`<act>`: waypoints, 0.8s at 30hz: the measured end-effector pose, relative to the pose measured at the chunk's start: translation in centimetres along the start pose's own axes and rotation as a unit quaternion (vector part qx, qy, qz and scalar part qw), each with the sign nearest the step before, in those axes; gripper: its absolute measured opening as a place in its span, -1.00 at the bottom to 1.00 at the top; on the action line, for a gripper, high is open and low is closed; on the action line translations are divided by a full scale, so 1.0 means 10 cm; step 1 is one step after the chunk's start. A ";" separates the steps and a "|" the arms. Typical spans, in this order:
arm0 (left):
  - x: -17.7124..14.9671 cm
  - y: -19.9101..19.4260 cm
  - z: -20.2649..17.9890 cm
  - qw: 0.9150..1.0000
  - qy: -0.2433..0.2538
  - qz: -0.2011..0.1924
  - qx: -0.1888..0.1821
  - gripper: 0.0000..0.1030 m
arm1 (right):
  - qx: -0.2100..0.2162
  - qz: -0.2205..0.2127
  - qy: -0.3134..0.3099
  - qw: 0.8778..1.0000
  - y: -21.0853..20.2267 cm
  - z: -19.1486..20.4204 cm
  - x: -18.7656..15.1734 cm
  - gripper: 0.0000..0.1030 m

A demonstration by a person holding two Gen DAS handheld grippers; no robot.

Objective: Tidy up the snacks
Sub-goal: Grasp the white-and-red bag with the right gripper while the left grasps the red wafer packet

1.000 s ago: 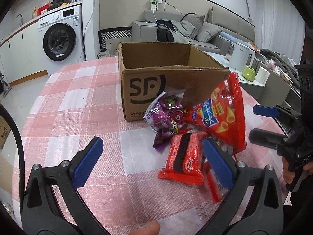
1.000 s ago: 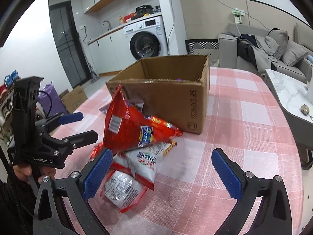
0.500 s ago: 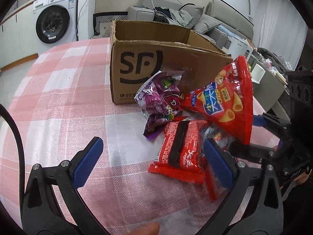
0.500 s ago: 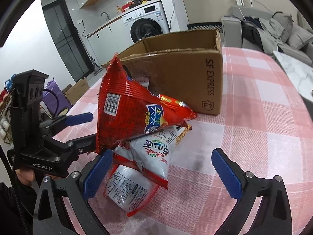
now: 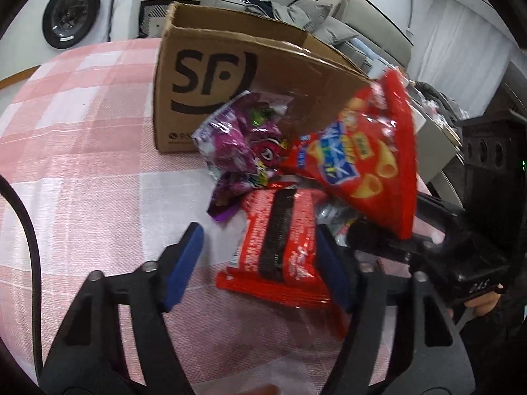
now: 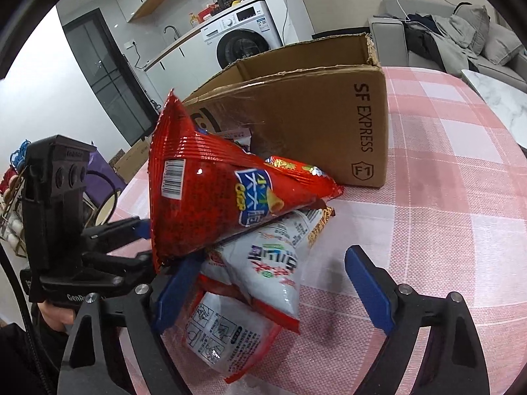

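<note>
The left tongs are apart around a flat red snack pack on the pink checked bench. The right tongs are apart too. A big red chip bag leans beside the brown cardboard box.

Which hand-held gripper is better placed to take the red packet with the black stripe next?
Left. The left hand-held gripper is open, with the red striped packet lying between its fingers. The right hand-held gripper, also open, faces the white packets instead.
</note>
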State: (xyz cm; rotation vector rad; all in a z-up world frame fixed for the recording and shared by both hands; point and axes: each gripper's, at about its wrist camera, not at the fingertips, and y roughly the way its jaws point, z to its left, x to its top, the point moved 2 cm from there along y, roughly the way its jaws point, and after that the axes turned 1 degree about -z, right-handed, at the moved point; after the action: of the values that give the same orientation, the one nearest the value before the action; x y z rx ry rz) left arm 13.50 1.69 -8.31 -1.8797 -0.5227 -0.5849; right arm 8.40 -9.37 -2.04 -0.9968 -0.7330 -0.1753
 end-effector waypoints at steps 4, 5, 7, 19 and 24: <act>-0.02 0.05 -0.08 1.000 0.018 0.005 -0.005 -0.05 | 0.002 -0.001 0.003 1.000 0.05 -0.02 0.04 0.70; -0.02 0.06 -0.09 1.000 0.022 0.002 -0.002 -0.08 | 0.002 0.000 0.004 1.000 0.06 -0.03 0.05 0.64; 0.00 0.06 -0.11 1.000 0.028 -0.003 0.001 -0.12 | 0.006 0.001 0.006 1.000 0.09 -0.03 0.06 0.58; -0.08 -0.09 -0.20 0.999 0.036 -0.021 0.011 -0.16 | 0.027 -0.005 -0.001 1.000 0.07 -0.02 0.05 -0.02; -0.06 -0.16 -0.16 0.999 0.032 -0.029 0.014 -0.17 | 0.028 -0.022 -0.013 0.999 -0.02 -0.02 0.02 -0.08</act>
State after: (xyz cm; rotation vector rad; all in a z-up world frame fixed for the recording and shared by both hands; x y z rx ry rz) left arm 11.77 0.68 -7.00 -1.8188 -0.5431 -0.6713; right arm 8.54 -9.58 -1.83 -0.9317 -0.7805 -0.1791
